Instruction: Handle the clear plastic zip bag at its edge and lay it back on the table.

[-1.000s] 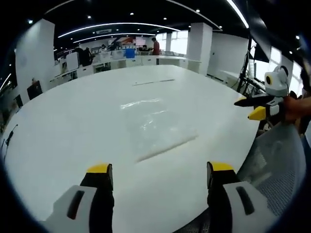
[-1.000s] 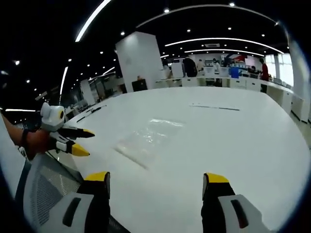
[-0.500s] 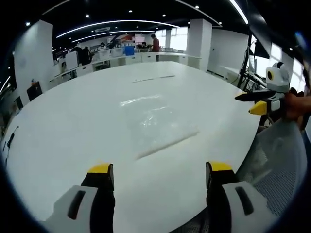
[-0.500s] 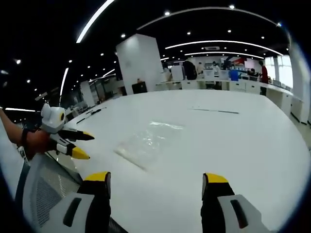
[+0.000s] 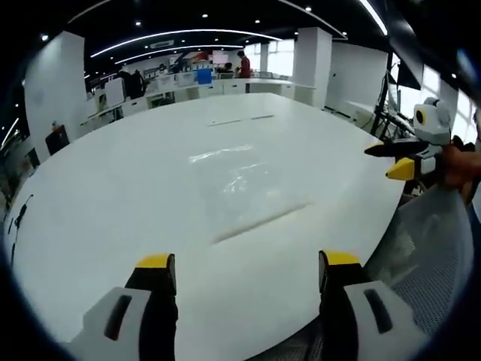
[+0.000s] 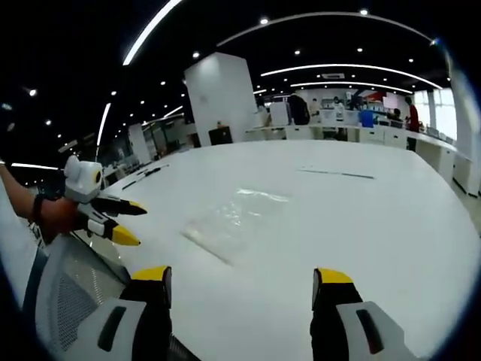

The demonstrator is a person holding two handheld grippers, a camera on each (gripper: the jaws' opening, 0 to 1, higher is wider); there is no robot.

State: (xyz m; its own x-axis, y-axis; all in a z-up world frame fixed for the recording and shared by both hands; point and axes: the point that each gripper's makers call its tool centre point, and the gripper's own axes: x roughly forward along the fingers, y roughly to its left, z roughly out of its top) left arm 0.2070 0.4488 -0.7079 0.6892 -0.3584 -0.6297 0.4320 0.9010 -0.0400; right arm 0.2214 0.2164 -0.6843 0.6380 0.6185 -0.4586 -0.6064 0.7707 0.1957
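Left gripper view. Your left gripper (image 5: 240, 267) rises from six o'clock with its yellow-tipped fingers (image 5: 155, 263) spread wide and nothing between them. Ahead lies the white worktop (image 5: 113, 188), round-edged. The clear plastic zip bag (image 5: 240, 188) lies flat on it at about twelve o'clock from the fingers, well apart from them; its near edge shows as a dark slanted line, and its film catches the ceiling lights. At three o'clock your right gripper (image 5: 394, 159) enters beyond the worktop's edge, held in your hand (image 5: 460, 164), its two yellow-tipped fingers parted and holding nothing. A grey mesh chair back (image 5: 428, 248) sits at four o'clock, beside the worktop's rim. A thin dark strip (image 5: 240, 119) lies on the far part of the worktop at twelve o'clock.

Right gripper view. Your right gripper (image 6: 242, 277) rises from six o'clock, fingers (image 6: 331, 280) spread wide, empty. The zip bag (image 6: 233, 220) lies flat on the worktop (image 6: 376, 218) at about eleven o'clock from the fingers, apart from them. At nine o'clock your left gripper (image 6: 124, 222) reaches in over the worktop's near rim, held in your hand (image 6: 52, 216); its fingers are parted and grip nothing, and the bag lies near them without touching. The mesh chair back (image 6: 71, 289) shows at eight o'clock.
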